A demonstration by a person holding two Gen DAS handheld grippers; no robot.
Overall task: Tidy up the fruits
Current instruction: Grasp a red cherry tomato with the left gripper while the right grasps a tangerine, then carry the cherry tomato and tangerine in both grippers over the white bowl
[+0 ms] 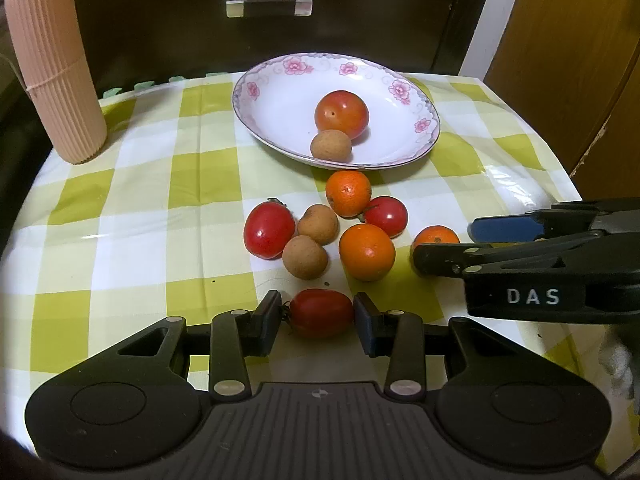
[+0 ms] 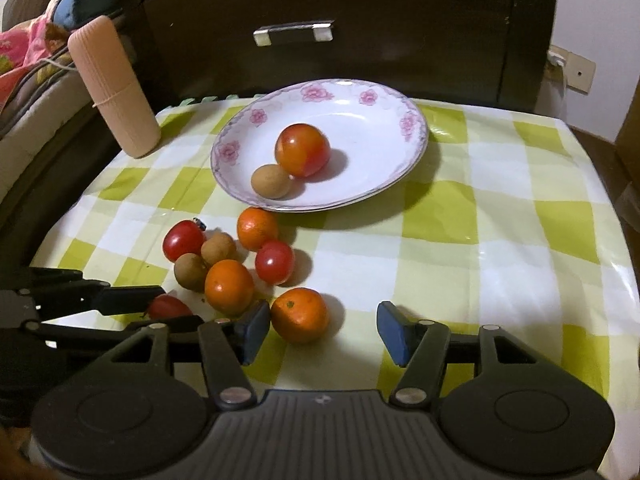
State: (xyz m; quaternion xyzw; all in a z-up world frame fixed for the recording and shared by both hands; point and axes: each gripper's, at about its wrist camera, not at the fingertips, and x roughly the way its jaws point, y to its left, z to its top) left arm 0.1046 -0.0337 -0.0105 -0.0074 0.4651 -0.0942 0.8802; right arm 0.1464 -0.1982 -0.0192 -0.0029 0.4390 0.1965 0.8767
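1. Left wrist view: the flowered plate point(image 1: 276, 120) lies well ahead of the left claw point(image 1: 317, 314), at the far side of the desk point(image 1: 140, 216). It holds only two fruits, a large tomato point(image 1: 341, 114) and a longan point(image 1: 331, 144) touching it.
2. The left claw is clenched on a small oblong tomato point(image 1: 321, 313), both pads against its ends, the fruit low over the checked cloth or on it.
3. Between that claw and the plate, six loose fruits cluster: two tomatoes, two longans, two tangerines.
4. Right wrist view: the right claw point(image 2: 323, 326) is released, its jaws standing wide. A tangerine point(image 2: 300, 314) sits between them, close against the left pad and clear of the right one.
5. Judgement: two fruits look placed, one is gripped, and one is about to be taken. The task seems early, with most fruit not yet on the plate.
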